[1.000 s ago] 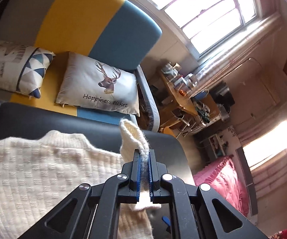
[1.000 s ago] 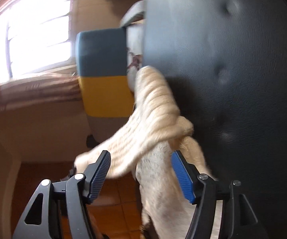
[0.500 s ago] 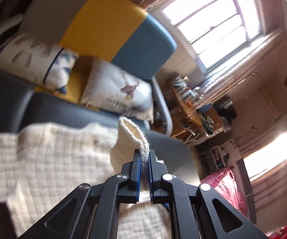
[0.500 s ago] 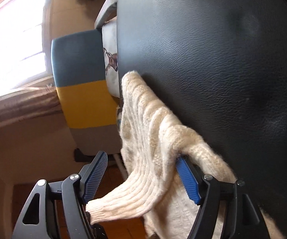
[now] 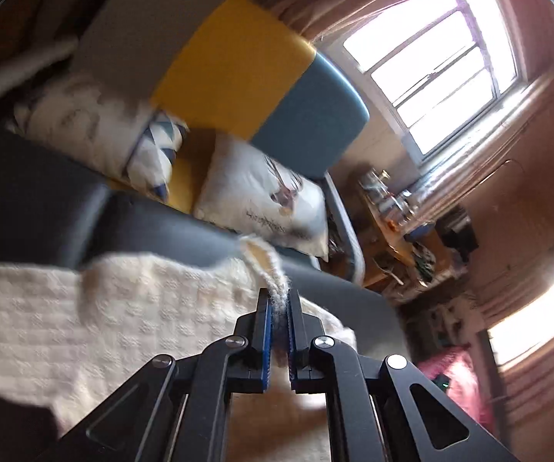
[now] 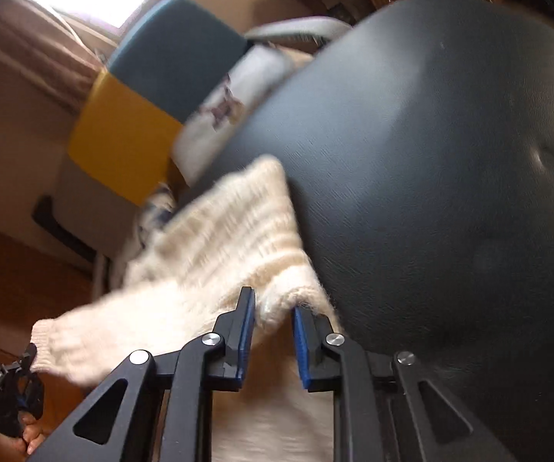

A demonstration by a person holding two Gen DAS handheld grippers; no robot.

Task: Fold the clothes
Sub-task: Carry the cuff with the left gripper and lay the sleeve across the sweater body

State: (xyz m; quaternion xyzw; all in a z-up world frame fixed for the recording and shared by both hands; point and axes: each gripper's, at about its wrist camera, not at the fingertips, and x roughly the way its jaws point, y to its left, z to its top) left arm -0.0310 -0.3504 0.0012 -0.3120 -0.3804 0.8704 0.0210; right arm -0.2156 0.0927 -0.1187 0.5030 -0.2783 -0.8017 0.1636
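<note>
Both grippers, left (image 5: 278,300) and right (image 6: 273,315), clamp a cream knit sweater (image 5: 84,319) draped over a black leather ottoman's (image 6: 450,173) edge, beside a yellow-and-blue sofa (image 5: 246,77) beneath sunlit windows (image 5: 442,57).

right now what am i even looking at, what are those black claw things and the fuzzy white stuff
Each picture is taken by a camera mounted on a handheld two-finger gripper; a person holds one in each hand. The left gripper is shut on a fold of a cream knitted sweater. The right gripper has its blue pads against a bunched part of the same sweater, closing on it. The sweater lies on a dark padded leather surface. Behind stand a yellow and blue sofa with a deer cushion.
</note>
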